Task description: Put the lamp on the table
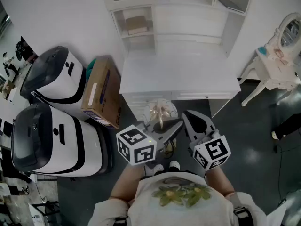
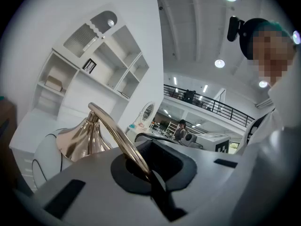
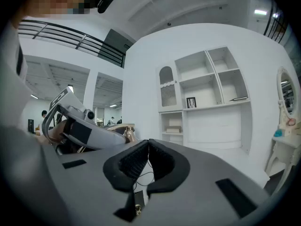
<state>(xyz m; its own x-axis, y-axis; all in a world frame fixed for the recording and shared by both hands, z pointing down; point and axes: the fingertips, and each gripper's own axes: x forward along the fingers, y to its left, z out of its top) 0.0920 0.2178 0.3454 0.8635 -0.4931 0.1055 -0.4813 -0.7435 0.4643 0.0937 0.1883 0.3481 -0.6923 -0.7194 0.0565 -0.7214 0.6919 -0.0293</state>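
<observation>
Closest to the head camera, at 6 o'clock, I see the person's light shirt (image 1: 181, 197) with a leaf print. Just above it are the two marker cubes, and from them both grippers reach toward 12 o'clock. The left gripper (image 1: 176, 125) points to about 2 o'clock, and its tip meets the lamp (image 1: 160, 112). I see the lamp in front of the near edge of the white table (image 1: 178, 74), not on its top. The right gripper (image 1: 188, 117) is just beside the lamp, on its 3 o'clock side. At 9 o'clock stand two white machines (image 1: 56, 121) and, near them, a cardboard box (image 1: 101, 91).

In the left gripper view, the left gripper (image 2: 148, 173) has its jaws closed on the curved golden arm (image 2: 113, 131) of the lamp. From the jaws this arm rises toward 10 o'clock and joins the golden bell-shaped body of the lamp (image 2: 82, 138). A white shelf unit (image 2: 94, 65) stands behind, at 11 o'clock.

In the right gripper view, the right gripper (image 3: 146, 147) has its jaws pressed together and nothing is between the pads. The left gripper (image 3: 80, 126) appears at 9 o'clock, and a small golden part of the lamp (image 3: 127, 133) shows just beside it. The shelf unit (image 3: 207, 93) is at 1 o'clock.
</observation>
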